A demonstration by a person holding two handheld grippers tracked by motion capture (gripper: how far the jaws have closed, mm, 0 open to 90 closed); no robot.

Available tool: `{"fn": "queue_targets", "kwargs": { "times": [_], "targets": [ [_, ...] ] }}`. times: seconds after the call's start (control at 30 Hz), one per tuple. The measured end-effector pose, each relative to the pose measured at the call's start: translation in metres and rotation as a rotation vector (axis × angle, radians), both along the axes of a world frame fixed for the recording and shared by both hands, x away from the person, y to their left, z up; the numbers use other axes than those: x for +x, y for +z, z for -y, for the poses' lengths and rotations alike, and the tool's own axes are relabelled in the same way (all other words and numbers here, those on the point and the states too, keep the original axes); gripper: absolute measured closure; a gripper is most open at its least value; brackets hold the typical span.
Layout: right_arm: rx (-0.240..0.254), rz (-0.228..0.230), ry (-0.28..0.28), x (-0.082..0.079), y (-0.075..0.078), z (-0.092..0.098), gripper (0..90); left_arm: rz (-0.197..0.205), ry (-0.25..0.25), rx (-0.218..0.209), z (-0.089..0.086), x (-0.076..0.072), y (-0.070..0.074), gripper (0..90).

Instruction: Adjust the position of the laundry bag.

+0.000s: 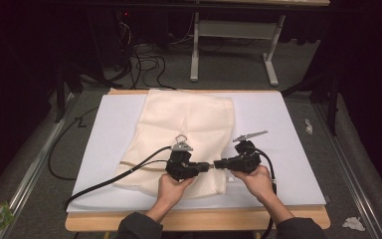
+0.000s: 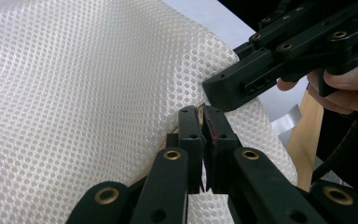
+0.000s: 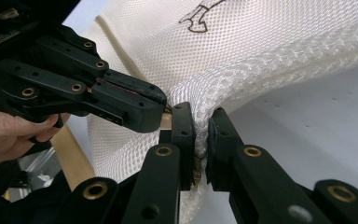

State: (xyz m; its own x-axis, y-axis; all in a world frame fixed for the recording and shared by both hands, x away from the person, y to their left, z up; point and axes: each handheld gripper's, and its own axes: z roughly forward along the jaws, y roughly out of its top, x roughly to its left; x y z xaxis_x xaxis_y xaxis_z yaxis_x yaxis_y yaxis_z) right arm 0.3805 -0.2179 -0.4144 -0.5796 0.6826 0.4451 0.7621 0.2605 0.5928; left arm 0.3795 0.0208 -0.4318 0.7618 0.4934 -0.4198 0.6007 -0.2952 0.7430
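Both pairs of jaws were clamped on the same near-right corner of the white mesh bag. Seen from the left gripper view, the left gripper had its jaws pressed together with a thin edge of mesh caught at their tips. From the right gripper view, the right gripper pinched a bunched fold of mesh, the jaws almost together with only the cloth between them.

What exactly lay between the pads was hard to make out: the jaws themselves covered the pinched edge, and a brownish strip showed at the tips of the left jaws without being clear enough to identify. From the high view the two gripper tips met nose to nose, and the hands hid the bag's corner beneath them. A dark mark on the mesh was cut off at the top of the right gripper view.

Nearest the person, a bare wooden strip of the table ran along the edge, close behind the hands. The white sheet under the bag left open room to the right of the grippers and a narrower margin to the left. The bag lay flat on that sheet, stretching from the grippers to the far edge of the table. Beyond it stood a grey frame on the floor in the dark.
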Motion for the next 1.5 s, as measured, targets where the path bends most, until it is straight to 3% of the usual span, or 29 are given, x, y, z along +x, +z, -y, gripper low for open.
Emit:
{"fn": "queue_targets", "kwargs": {
  "times": [0.23, 0.53, 0.6, 0.67, 1.17, 1.5],
  "targets": [
    [-0.01, 0.007, -0.01, -0.002, 0.004, 0.011, 85.5, 0.01, 0.008, 0.02, -0.005, 0.001, 0.004, 87.4],
    [-0.026, 0.01, 0.0, -0.003, 0.002, 0.01, 85.7, 0.022, 0.014, 0.042, -0.005, 0.0, 0.002, 87.4],
    [-0.027, 0.01, -0.003, -0.003, 0.002, 0.011, 85.7, 0.015, 0.008, 0.028, -0.007, 0.0, 0.002, 87.4],
    [-0.037, 0.014, -0.004, -0.003, 0.002, 0.011, 85.7, 0.028, 0.018, 0.047, -0.009, -0.001, 0.003, 87.4],
    [-0.051, 0.003, -0.023, -0.003, 0.0, 0.02, 85.8, 0.02, 0.061, 0.042, -0.033, 0.002, 0.0, 87.4],
    [-0.054, 0.018, -0.015, -0.003, -0.001, 0.019, 85.8, 0.038, 0.066, 0.054, -0.035, 0.0, 0.002, 87.4]
  ]
}}
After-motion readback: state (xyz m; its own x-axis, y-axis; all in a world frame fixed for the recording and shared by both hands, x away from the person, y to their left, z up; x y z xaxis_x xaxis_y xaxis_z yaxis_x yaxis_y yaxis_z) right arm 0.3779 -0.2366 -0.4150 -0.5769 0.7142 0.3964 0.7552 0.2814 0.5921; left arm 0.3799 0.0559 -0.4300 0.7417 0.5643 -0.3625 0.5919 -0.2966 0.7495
